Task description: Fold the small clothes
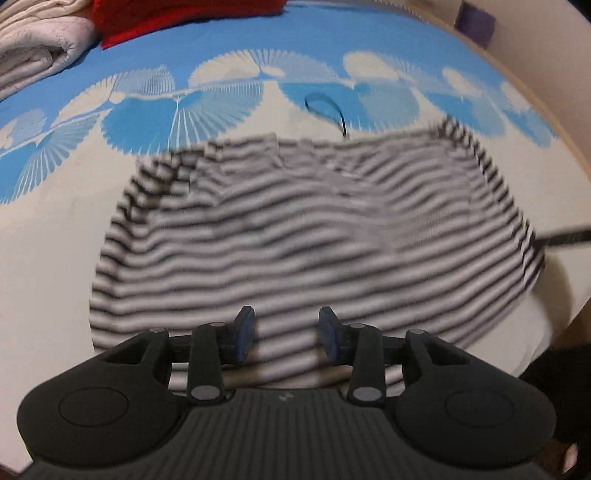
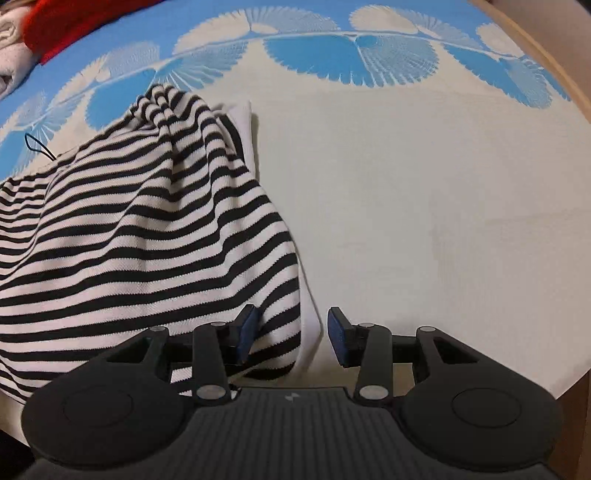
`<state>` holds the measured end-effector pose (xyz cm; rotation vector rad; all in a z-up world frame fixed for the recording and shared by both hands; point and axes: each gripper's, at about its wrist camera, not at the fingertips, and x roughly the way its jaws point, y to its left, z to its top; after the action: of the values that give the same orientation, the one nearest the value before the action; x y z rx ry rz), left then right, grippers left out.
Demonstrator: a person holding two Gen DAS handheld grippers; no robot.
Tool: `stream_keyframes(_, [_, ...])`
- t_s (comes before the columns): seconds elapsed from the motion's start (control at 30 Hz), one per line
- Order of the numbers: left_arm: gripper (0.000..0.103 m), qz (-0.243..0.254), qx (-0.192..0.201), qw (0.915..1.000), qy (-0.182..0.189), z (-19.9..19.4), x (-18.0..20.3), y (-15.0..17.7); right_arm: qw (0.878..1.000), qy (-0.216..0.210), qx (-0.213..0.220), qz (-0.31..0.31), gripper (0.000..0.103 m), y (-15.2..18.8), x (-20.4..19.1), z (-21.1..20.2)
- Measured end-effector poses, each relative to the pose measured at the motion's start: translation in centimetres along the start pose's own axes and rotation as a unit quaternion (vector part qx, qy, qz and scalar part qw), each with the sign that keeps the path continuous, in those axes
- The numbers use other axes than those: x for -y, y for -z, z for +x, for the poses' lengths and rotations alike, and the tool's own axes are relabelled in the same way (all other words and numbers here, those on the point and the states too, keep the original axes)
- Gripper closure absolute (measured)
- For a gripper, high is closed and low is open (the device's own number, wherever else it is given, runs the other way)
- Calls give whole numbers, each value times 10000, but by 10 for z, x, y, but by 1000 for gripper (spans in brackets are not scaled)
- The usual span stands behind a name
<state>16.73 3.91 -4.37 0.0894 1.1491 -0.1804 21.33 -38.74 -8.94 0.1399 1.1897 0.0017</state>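
A black-and-white striped knit garment (image 1: 295, 236) lies spread on the bed; it looks blurred in the left wrist view. My left gripper (image 1: 287, 334) is open, its blue pads (image 1: 244, 332) hovering over the garment's near edge with nothing between them. In the right wrist view the same garment (image 2: 140, 229) lies bunched at the left, with its white hem (image 2: 310, 314) running down to my right gripper (image 2: 291, 334). That gripper is open, and the garment's near right corner lies between its blue pads (image 2: 338, 332).
The bed cover (image 2: 424, 203) is cream with a blue fan pattern. A red cloth (image 1: 177, 18) and a folded white quilt (image 1: 40, 48) lie at the far left. A thin black cord loop (image 1: 325, 107) lies beyond the garment. The wooden bed edge (image 2: 546, 66) runs along the right.
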Motion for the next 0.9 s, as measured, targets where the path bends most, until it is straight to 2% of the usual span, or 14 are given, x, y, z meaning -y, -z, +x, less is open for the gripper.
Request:
stream_keyframes(0.07, [61,57,-71,9999,-130,13,6,16,9998,-44,190,-16,59,3,0,-9])
stream_keyframes(0.13, [61,140,-366,9985,-376,33,4,25,9995,-22,312,-108,59,10,-2,-16])
stream_keyframes(0.17, [61,135,-379,9984,-408,33,4,27,9992,-9,378,-157,59,11,-3,-21])
stream_keyframes(0.23, [61,23,-95,9993,-354,17,1,27,9981,-12,578,-189,59,17,-4,-32])
stream_keyframes(0.3, [60,-57,380,9990,-238,-12,-3,28,9971,-61,750,-132,59,22,-2,-43])
stream_keyframes(0.47, [49,26,1193,9928,-127,-76,-3,36,9904,-96,1367,-192,59,37,-7,-78])
stream_keyframes(0.53, [42,76,1524,9882,-160,-90,-2,43,9871,-129,1587,-141,59,44,-10,-91])
stream_keyframes(0.6, [41,-36,1786,9838,-128,-92,-3,54,9840,-176,1769,-82,59,50,-12,-101])
stream_keyframes(0.63, [41,-147,1786,9838,-92,-88,-6,59,9822,-221,1863,-68,59,54,-13,-105])
stream_keyframes(0.67, [42,-316,1620,9862,-109,-82,-9,59,9808,-261,1929,-64,59,57,-16,-109])
stream_keyframes(0.7, [48,-527,1498,9873,-99,-78,-13,59,9797,-297,1982,-76,58,60,-18,-111])
stream_keyframes(0.77, [59,-765,1566,9847,-16,-78,-19,60,9774,-339,2082,-151,58,67,-24,-116])
stream_keyframes(0.83, [72,-757,1551,9849,-144,-75,-24,58,9762,-340,2126,-269,58,71,-30,-116])
stream_keyframes(0.9, [74,-966,1455,9845,-131,-72,-34,56,9766,-314,2080,-435,58,74,-36,-113])
